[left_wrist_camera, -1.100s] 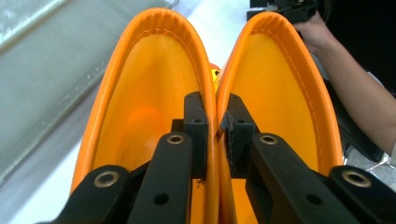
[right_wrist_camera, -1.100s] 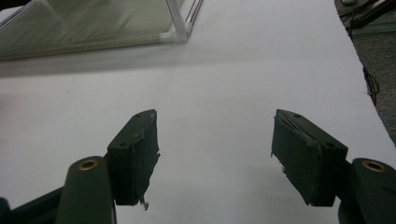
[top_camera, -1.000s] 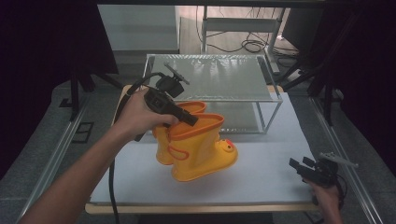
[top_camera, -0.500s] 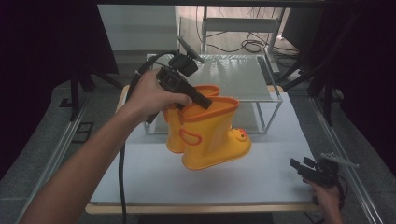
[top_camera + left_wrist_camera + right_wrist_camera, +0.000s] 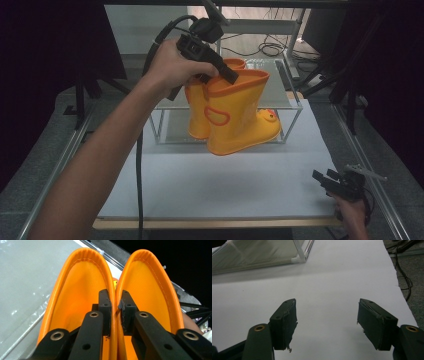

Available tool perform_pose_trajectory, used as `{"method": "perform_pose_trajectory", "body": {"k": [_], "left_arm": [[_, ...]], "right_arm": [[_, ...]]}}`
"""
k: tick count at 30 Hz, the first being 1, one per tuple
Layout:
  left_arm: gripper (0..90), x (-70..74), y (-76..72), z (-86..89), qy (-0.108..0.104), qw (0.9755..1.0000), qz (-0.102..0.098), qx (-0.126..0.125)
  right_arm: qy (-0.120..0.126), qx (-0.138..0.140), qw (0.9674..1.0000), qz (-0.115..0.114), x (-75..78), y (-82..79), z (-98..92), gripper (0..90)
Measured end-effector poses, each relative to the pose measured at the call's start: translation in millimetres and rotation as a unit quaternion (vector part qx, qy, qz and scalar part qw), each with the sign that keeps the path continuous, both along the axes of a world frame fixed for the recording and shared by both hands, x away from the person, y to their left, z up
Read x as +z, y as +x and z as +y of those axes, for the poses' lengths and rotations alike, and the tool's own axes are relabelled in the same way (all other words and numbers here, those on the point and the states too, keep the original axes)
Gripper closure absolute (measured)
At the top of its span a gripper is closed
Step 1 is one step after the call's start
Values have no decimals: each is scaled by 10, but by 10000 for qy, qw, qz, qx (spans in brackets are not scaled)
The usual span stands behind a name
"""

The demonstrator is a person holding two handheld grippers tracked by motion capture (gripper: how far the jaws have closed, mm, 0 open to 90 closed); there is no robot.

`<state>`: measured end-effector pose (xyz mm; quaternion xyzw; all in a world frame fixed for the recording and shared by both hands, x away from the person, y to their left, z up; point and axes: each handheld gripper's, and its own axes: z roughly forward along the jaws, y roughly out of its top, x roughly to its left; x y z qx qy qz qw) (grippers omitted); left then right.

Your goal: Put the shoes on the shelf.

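A glass-sided rack (image 5: 295, 102) with a metal frame stands at the twelve o'clock end of the white worktop (image 5: 235, 185). Its top shelf is a frosted pane, and a lower shelf shows through the front wall; whether anything lies on either shelf cannot be told behind the boots.

The pair of yellow rubber boots (image 5: 235, 115) with orange cuffs hangs in the air in front of the rack, toes pointing toward three o'clock, a small duck face on the nearer toe. The soles are off the worktop, level with the rack's lower part.

The left tongs (image 5: 227, 75) come down from ten o'clock, gripped by the person's left hand (image 5: 172, 65), and are clamped on the boots' two touching cuffs. In the left gripper view one jaw sits inside each boot opening, pinching both orange rims (image 5: 115, 305) together between the pads.

The right tongs (image 5: 322, 179) rest low at the five o'clock corner of the worktop, well apart from the boots. In the right gripper view their jaws stand wide, with bare white worktop (image 5: 327, 290) between them and a corner of the rack (image 5: 300, 255) at eleven o'clock.
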<state>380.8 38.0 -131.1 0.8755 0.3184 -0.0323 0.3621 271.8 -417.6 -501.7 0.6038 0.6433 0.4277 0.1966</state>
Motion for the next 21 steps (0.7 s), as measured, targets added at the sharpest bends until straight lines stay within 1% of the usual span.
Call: {"method": "perform_pose_trajectory", "body": {"k": [3, 8, 10, 11, 14, 16, 18, 20, 21], "left_arm": [[822, 32, 88, -10, -47, 9999, 4, 111], [823, 97, 269, -8, -141, 9989, -64, 437], [822, 109, 353, -5, -136, 9983, -86, 560], [823, 110, 408, -4, -135, 9976, -110, 673], [823, 104, 521, 0, -138, 9958, -130, 896], [823, 107, 592, 7, -148, 9940, -129, 1072], [823, 117, 658, 18, -121, 9925, -169, 1206], [823, 110, 735, 31, -116, 9902, -168, 1383], [823, 103, 761, 34, -101, 9894, -168, 1437]], "right_arm": [[-17, 13, 10000, 13, 2, -1, -6, 316], [-1, -5, 10000, 28, -2, 2, -18, 316], [26, -23, 10000, 15, -2, 0, -20, 316], [19, -31, 10000, 12, 0, -3, -24, 316], [20, -40, 10000, -4, 0, -5, -38, 316], [32, -56, 10000, 2, 2, -5, -42, 317], [47, -66, 10000, 5, 4, -7, -46, 317], [40, -73, 10000, -13, 4, -6, -48, 317], [46, -74, 10000, -12, 5, -6, -47, 317]]}}
